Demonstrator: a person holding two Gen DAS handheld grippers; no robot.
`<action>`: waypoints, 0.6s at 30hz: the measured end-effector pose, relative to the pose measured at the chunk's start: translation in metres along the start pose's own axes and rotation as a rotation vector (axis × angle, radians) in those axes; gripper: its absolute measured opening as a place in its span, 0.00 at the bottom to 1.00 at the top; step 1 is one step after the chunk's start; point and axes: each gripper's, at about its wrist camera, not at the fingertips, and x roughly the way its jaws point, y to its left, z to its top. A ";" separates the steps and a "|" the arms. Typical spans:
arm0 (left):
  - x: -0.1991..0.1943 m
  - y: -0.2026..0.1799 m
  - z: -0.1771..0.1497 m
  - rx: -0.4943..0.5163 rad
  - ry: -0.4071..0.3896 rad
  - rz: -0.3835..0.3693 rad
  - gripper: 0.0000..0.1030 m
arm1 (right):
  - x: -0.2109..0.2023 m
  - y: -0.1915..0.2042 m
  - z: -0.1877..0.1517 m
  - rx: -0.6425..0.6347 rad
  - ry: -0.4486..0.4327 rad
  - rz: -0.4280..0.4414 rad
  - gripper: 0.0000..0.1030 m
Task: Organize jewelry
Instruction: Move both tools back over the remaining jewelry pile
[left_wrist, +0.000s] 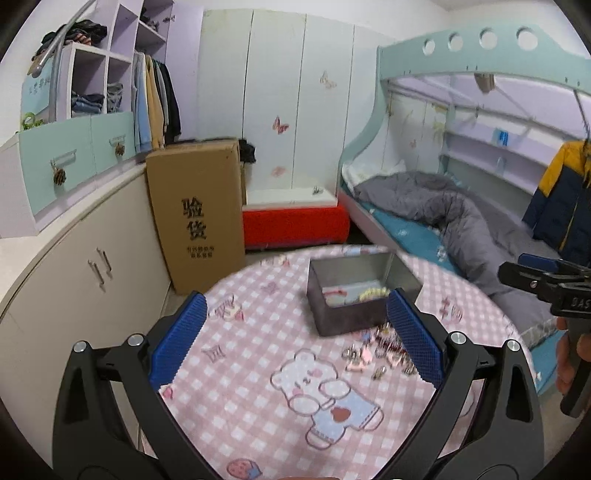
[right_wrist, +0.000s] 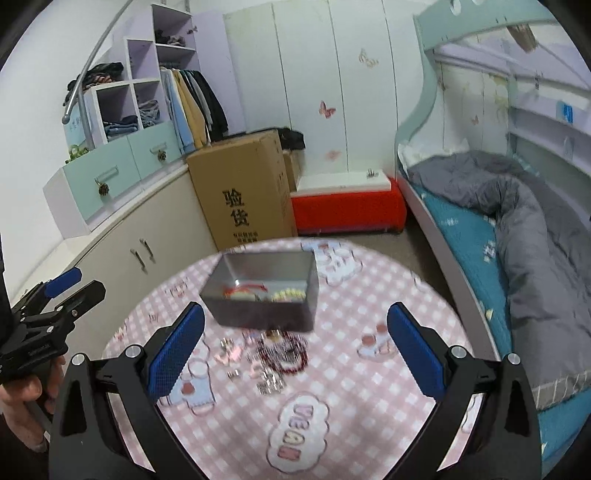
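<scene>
1. As the left wrist view shows, the left gripper (left_wrist: 295, 339) is wide open and holds nothing. Loose jewelry (left_wrist: 380, 354), lower right of centre, looks small, light and slippery; I would pinch one piece at its edge.
2. Seen from the right wrist, the right gripper (right_wrist: 295, 350) is also wide open and empty. At frame centre the grey box (right_wrist: 262, 291) already contains some pieces.
</scene>
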 end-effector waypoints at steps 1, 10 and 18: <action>0.003 -0.001 -0.004 0.003 0.016 -0.001 0.93 | 0.002 -0.004 -0.007 0.014 0.012 -0.003 0.93; 0.038 -0.006 -0.040 0.026 0.152 -0.018 0.93 | 0.027 -0.003 -0.045 0.037 0.126 -0.014 0.93; 0.057 -0.025 -0.060 0.056 0.220 -0.076 0.93 | 0.069 0.007 -0.067 0.001 0.258 0.024 0.59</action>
